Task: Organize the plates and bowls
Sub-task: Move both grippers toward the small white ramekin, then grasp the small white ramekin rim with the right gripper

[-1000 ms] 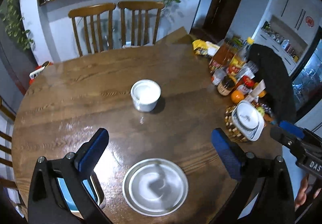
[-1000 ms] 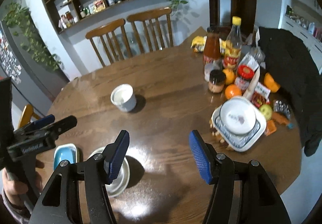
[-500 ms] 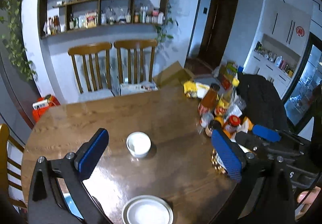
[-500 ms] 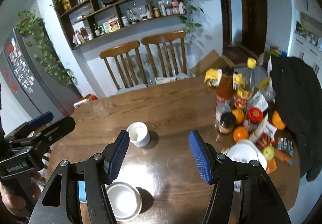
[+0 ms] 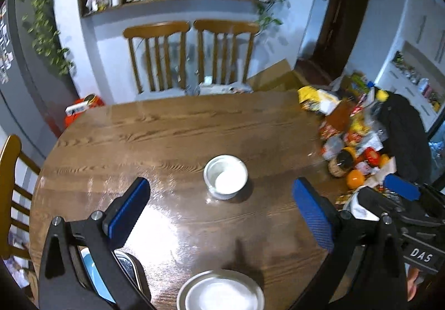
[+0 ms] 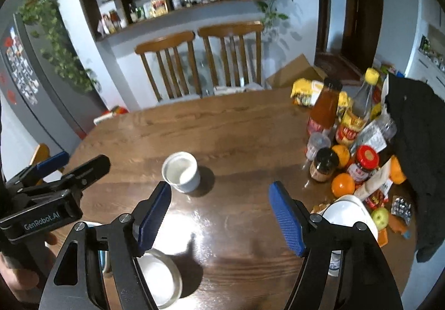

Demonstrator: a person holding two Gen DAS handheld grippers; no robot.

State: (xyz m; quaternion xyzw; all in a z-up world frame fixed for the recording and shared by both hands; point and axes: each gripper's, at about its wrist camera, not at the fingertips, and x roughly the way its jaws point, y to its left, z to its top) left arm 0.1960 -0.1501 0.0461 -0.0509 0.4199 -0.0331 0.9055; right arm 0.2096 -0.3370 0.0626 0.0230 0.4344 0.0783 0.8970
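Observation:
A small white bowl [image 5: 225,181] stands near the middle of the round wooden table [image 5: 194,126]; it also shows in the right wrist view [image 6: 181,171]. A flat white plate [image 5: 221,292] lies at the near edge, also seen in the right wrist view [image 6: 160,279]. A blue dish [image 5: 96,273] lies at the near left, partly hidden by a finger. A white bowl on a patterned plate [image 6: 349,211] sits at the right. My left gripper [image 5: 219,215] is open and empty above the table. My right gripper [image 6: 219,219] is open and empty too.
Bottles, jars, oranges and packets [image 6: 345,143] crowd the table's right side, with a black jacket [image 6: 417,148] beside them. Two wooden chairs [image 5: 192,54] stand at the far side, and one chair [image 5: 11,171] at the left.
Both grippers rose and tilted up half a second ago, then dropped back toward the table. Both stay open and empty. The dishes have not moved.

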